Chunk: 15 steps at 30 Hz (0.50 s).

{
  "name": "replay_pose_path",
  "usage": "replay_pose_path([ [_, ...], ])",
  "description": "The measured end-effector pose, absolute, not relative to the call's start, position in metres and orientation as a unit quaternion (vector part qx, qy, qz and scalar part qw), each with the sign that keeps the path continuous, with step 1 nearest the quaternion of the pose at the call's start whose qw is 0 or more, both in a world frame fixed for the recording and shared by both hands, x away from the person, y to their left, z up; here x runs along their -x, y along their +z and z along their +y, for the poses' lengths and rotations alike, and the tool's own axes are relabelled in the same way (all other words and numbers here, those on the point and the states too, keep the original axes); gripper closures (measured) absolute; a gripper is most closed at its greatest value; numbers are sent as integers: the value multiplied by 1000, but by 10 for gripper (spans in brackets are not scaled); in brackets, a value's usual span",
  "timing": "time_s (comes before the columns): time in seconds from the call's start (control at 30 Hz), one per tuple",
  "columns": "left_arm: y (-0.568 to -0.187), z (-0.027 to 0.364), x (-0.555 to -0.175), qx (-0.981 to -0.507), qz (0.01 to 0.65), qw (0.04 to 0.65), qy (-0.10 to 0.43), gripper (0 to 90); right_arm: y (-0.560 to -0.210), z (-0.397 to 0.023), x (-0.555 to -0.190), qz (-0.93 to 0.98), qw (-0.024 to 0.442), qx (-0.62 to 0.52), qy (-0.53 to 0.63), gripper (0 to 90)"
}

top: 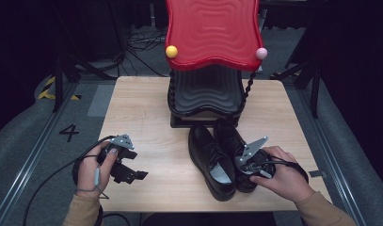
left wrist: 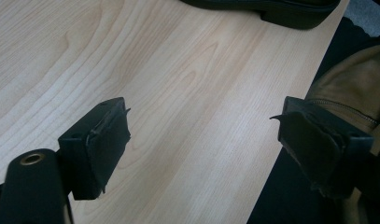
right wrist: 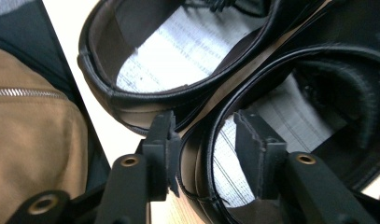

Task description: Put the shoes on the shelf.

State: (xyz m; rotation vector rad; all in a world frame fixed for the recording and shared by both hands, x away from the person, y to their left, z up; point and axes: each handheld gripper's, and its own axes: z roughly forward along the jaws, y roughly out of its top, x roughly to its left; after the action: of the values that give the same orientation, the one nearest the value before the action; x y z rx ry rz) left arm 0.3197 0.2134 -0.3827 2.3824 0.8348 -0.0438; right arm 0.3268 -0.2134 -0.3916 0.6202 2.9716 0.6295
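- On the near-left part of the wooden table point(top: 147, 103), well to the left of the pair of black shoes, the left gripper point(top: 132, 175) hangs in the person's left hand point(top: 92, 174), its cable looping off the table edge.
- The left gripper view shows its jaws standing wide apart over bare wood, with nothing between them; the heel of one black shoe sits at the top of that view.
- The left shoe point(top: 210, 162) of the pair lies on the table with its toe towards the rack and its open heel towards the person, its pale insole showing.
- Behind the shoes, at the far middle of the table, stands a black rack point(top: 205, 96) with a red wavy top point(top: 211, 30); a yellow ball point(top: 171, 51) and a pink ball point(top: 261, 53) sit at its front corners.
- The right shoe point(top: 236, 146) lies touching the left shoe's side, partly hidden by the right hand point(top: 283, 174).
- The right gripper point(right wrist: 206, 140) straddles the right shoe's heel collar in the right gripper view: one jaw is outside, in the gap between the two shoes, the other inside over the insole. The jaws stand part-open, and the inside pad is clear of the leather.
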Motion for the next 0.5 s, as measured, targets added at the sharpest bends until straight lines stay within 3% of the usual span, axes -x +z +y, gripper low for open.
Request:
replay_pose_path([
  [0.5,-382,213,-319,-899,315,303,-16,170,-370,-215,-332,922,-13,-308,236,513],
])
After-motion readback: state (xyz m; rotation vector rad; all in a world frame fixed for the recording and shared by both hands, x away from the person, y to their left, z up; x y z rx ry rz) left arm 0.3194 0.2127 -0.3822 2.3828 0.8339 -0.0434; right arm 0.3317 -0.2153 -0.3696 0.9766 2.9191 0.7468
